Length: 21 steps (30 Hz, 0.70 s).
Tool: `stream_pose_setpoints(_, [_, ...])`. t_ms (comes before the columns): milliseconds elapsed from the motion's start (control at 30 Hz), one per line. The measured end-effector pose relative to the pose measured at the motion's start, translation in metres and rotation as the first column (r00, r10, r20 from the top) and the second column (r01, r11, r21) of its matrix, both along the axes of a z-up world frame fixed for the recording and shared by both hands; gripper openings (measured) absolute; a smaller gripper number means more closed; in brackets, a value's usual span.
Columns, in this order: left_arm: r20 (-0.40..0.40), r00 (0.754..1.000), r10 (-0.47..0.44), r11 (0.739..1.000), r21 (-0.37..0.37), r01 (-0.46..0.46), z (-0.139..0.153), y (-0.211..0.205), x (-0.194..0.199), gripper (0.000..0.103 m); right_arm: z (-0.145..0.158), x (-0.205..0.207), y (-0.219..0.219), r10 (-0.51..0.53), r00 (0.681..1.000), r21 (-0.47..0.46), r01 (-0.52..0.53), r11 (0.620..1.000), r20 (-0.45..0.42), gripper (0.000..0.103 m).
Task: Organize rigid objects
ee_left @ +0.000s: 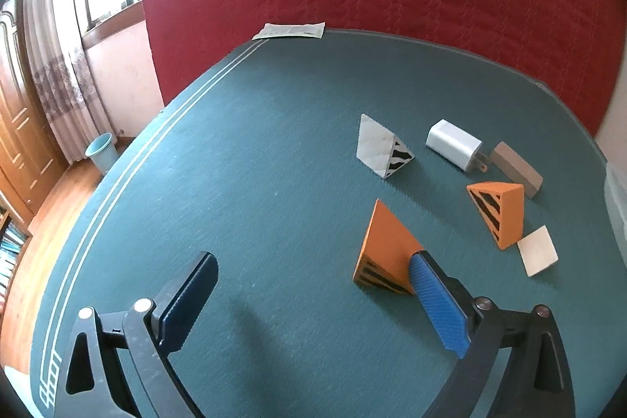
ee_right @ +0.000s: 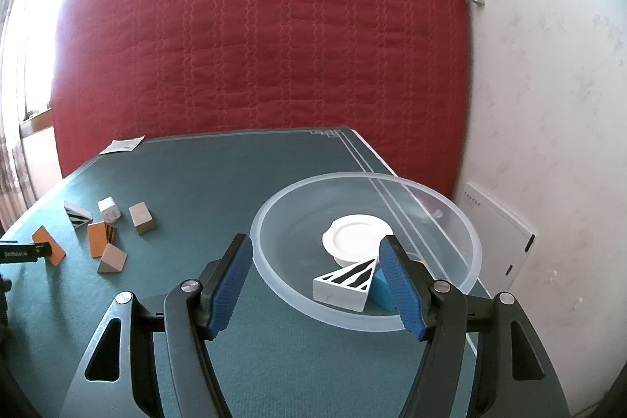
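Wedges and blocks sat scattered mid-tabletop awaiting our released left claw beside the orange wedge, while our right claw, also released, hovered over the bowl near the right edge holding sorted pieces.

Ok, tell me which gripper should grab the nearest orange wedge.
Left. Its open left gripper already has one jaw beside the orange wedge; the right gripper hangs open at the clear bowl.

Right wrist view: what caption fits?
Open right gripper above clear bowl holding white striped wedge, blue block.
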<state>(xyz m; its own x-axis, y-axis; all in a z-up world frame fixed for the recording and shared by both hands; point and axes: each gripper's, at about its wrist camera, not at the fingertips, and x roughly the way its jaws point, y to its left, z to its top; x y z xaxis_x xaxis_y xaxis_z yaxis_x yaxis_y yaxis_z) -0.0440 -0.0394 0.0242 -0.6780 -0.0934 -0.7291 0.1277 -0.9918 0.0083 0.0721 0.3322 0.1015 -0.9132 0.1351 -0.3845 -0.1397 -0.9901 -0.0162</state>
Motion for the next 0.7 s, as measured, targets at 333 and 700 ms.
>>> stream_pose_setpoints(333, [0.023,0.999,0.044,0.999,-0.03,-0.043,-0.003,-0.023,0.019,0.1,0.0,0.001,-0.001,0.004,1.0,0.001,-0.004,1.0,0.0,0.069])
stream_pose_setpoints(700, [0.002,1.0,0.015,0.999,-0.029,-0.015,0.0,-0.005,0.022,0.1,-0.001,0.003,-0.007,0.014,1.0,0.008,-0.014,1.0,-0.001,0.069])
